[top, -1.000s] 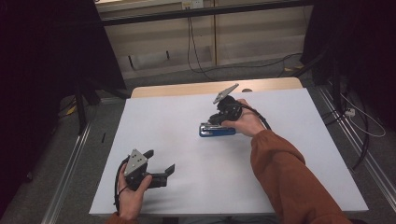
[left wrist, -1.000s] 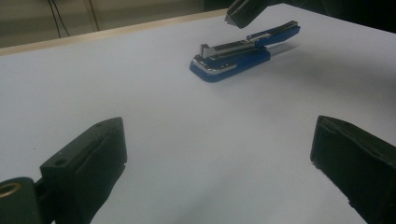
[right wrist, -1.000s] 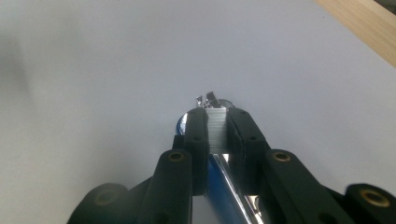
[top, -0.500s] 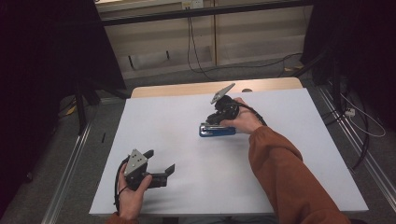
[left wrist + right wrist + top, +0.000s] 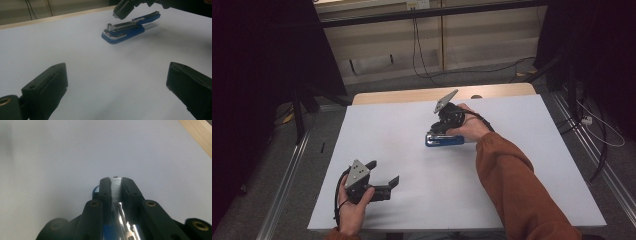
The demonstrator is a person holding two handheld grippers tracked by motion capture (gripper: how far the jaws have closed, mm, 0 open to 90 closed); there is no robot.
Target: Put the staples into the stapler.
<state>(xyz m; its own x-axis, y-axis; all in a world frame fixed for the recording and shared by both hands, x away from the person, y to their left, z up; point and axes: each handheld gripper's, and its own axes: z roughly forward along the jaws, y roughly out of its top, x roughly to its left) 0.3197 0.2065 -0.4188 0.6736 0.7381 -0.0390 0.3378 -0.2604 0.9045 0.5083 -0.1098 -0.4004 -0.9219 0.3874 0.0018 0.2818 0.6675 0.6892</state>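
The right claw (image 5: 115, 185) is closed on a small strip of silvery staples (image 5: 116, 190), pinched between the tips of its two black jaws, as the right gripper view shows along their length. Just beneath the jaws in that view lie the shiny metal channel and a bit of the blue body of a stapler (image 5: 126, 230). In the high view the right claw (image 5: 438, 129) points down at the stapler (image 5: 444, 140), which lies on the white desk (image 5: 532, 165) a little past its middle and towards the right, with the person's right hand (image 5: 472, 127) wrapped around the gripper and an orange sleeve (image 5: 517, 190) running back to the near edge. The left gripper view shows the stapler (image 5: 127, 28) lying open, its blue top arm lifted clear of the chrome magazine, and the tip of the right claw (image 5: 117, 15) just above the magazine's front end. The left claw (image 5: 387, 172) stands wide open with nothing in it, held by the left hand (image 5: 352, 210) low over the near left part of the desk, well apart from the stapler; its two dark jaws rise at either side of the left gripper view with bare desk (image 5: 100, 82) between them.
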